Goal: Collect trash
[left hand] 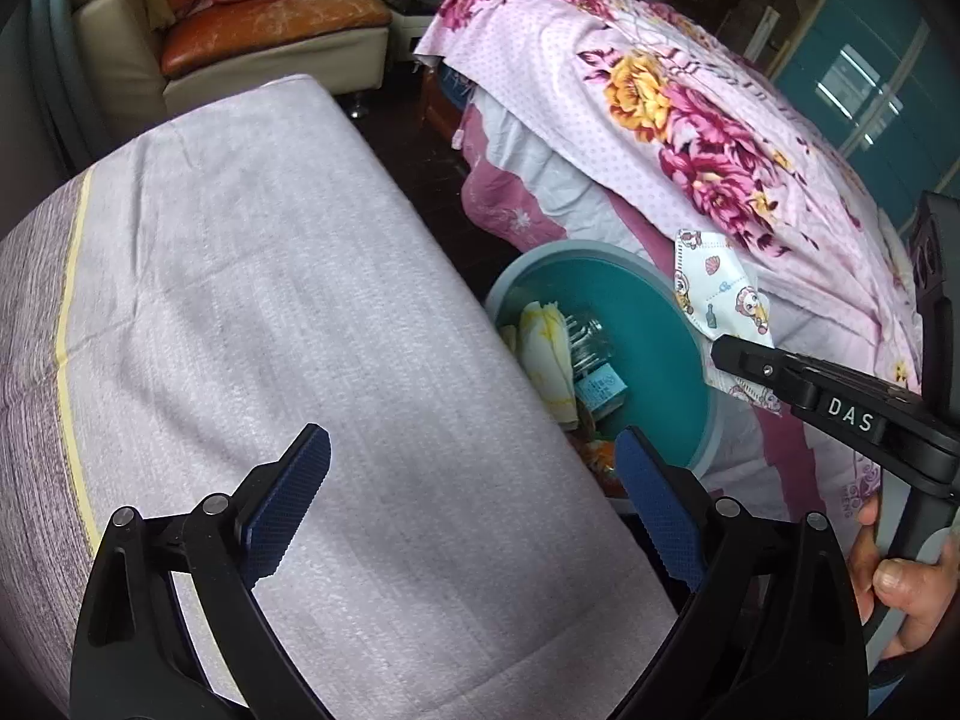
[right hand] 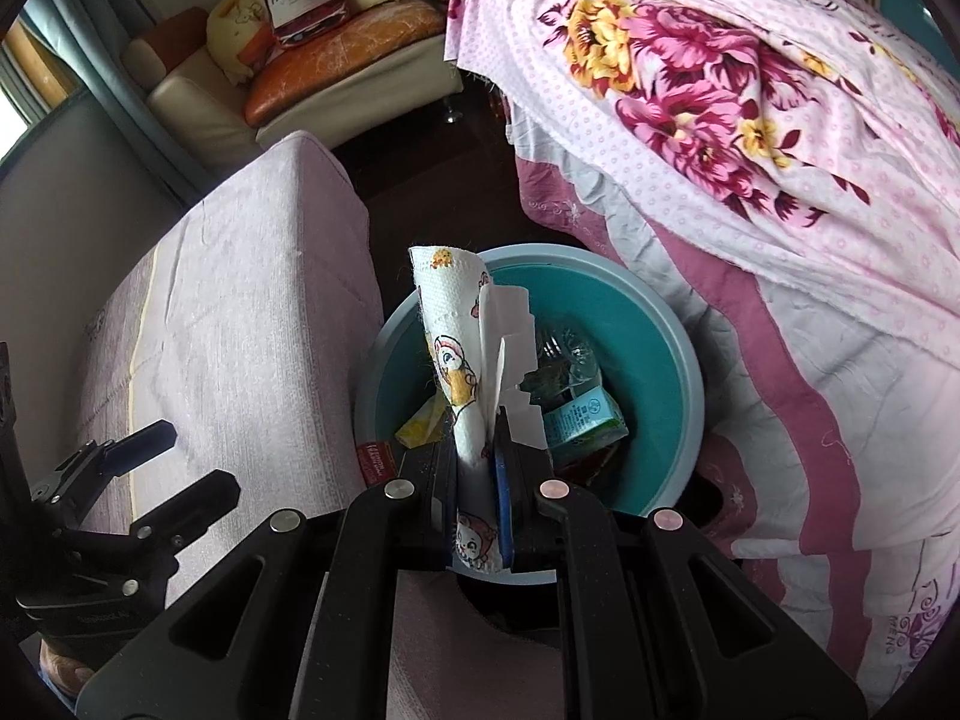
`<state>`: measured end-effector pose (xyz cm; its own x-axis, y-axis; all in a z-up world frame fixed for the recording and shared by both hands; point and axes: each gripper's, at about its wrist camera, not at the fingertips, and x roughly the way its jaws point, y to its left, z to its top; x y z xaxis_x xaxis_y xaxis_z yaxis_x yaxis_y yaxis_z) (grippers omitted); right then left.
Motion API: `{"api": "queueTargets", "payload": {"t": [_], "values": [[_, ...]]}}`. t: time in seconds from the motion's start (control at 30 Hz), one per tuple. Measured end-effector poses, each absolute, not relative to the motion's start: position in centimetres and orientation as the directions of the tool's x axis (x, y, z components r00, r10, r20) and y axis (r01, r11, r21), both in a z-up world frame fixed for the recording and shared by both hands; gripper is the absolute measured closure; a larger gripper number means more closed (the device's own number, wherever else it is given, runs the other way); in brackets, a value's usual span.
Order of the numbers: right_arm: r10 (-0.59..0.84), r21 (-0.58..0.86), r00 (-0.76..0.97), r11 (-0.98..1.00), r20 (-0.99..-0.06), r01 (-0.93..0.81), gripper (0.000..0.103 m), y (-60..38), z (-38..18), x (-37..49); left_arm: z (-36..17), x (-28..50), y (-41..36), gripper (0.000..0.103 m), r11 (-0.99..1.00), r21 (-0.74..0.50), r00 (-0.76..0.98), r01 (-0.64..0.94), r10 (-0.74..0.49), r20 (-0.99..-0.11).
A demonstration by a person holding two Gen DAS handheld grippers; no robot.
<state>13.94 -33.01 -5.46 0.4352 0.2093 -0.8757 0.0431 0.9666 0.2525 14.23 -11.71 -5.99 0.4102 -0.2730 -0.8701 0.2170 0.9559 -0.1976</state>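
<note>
My right hand-held gripper (right hand: 474, 480), clamped on a cartoon-print face mask (right hand: 456, 360), hangs over the teal bin (right hand: 672, 360), which already holds a bottle, a small carton (right hand: 579, 420) and wrappers; release remains; my left hand-held gripper (left hand: 474, 504) stands apart, empty, above the table (left hand: 240, 300); readable: "DAS", "Hennessy".

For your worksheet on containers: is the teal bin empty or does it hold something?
Holds trash: the teal bin contains a small carton and wrappers.
</note>
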Motion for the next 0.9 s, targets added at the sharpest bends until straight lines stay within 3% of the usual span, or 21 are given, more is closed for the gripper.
{"api": "queueTargets", "payload": {"t": [0.3, 0.37, 0.43, 0.5, 0.67, 0.9], "values": [[0.167, 0.201, 0.389, 0.978, -0.906, 0.049, 0.087, -31.2, -6.7, 15.2, -6.3, 14.0, -8.9, 0.007, 0.960, -0.213, 0.426, 0.180, -0.271, -0.863], [0.149, 0.184, 0.386, 0.981, -0.910, 0.054, 0.063, -30.8, -6.9, 15.3, -6.4, 14.1, -8.7, 0.007, 0.960, -0.216, 0.427, 0.178, -0.273, -0.862], [0.138, 0.171, 0.389, 0.984, -0.911, 0.052, 0.053, -30.4, -7.0, 15.3, -6.5, 14.0, -8.4, 0.007, 0.960, -0.220, 0.426, 0.175, -0.275, -0.862], [0.130, 0.162, 0.382, 0.985, -0.915, 0.053, 0.050, -30.2, -7.2, 15.4, -6.7, 14.1, -8.2, 0.007, 0.959, -0.224, 0.422, 0.172, -0.278, -0.863], [0.123, 0.157, 0.381, 0.986, -0.916, 0.060, 0.029, -29.9, -7.0, 15.2, -7.0, 14.1, -7.9, 0.007, 0.960, -0.221, 0.410, 0.172, -0.274, -0.870], [0.139, 0.168, 0.375, 0.985, -0.917, 0.044, 0.020, -29.9, -6.4, 15.3, -6.1, 13.5, -7.7, 0.007, 0.965, -0.202, 0.435, 0.168, -0.256, -0.863]]}}
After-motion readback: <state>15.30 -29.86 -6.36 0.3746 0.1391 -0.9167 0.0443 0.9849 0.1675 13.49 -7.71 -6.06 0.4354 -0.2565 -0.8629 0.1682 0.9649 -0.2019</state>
